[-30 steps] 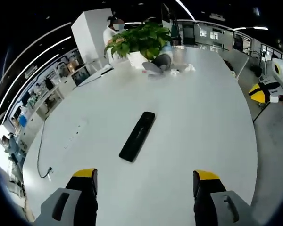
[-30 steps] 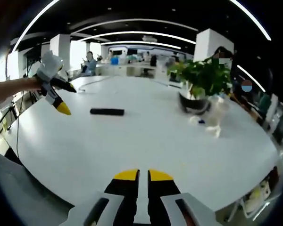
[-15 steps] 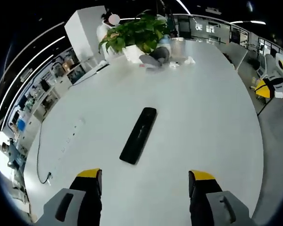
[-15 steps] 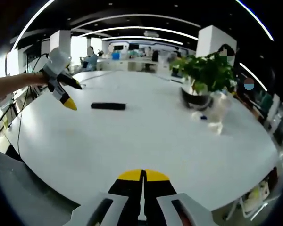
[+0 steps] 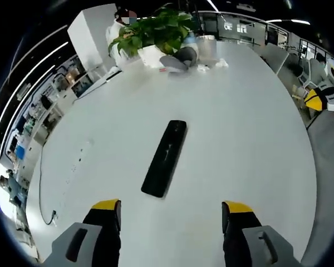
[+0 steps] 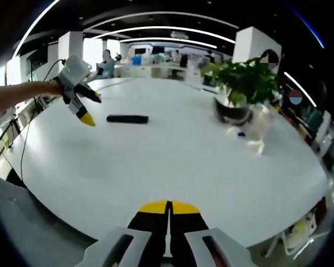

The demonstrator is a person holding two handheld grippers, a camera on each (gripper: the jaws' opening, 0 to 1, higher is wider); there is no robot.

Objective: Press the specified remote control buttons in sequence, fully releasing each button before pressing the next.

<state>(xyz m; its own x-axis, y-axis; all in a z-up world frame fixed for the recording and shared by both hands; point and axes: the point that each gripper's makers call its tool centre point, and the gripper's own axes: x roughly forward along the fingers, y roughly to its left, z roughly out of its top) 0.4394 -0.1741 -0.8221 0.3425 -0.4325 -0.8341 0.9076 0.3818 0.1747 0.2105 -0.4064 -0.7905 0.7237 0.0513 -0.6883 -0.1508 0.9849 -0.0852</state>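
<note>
A long black remote control (image 5: 164,158) lies flat on the white table (image 5: 239,128), pointing away from me. My left gripper (image 5: 171,208) hovers just short of its near end, jaws wide open with nothing between them. In the right gripper view the same remote (image 6: 127,118) lies far across the table. The left gripper (image 6: 83,108), held by a hand coming in from the left, hangs just left of it. My right gripper (image 6: 168,207) stays low over the table's near edge, its yellow-tipped jaws pressed together and holding nothing. It also shows in the left gripper view as the right gripper (image 5: 318,98), beyond the table's right edge.
A potted green plant (image 5: 156,33) stands at the far end of the table, seen again as the plant (image 6: 242,83), with a clear container (image 6: 256,130) beside it. A thin cable (image 5: 44,189) runs along the table's left side. People sit in the background office.
My right gripper's jaws closed from a narrow gap to fully shut. The left gripper has drifted nearer the remote, staying open.
</note>
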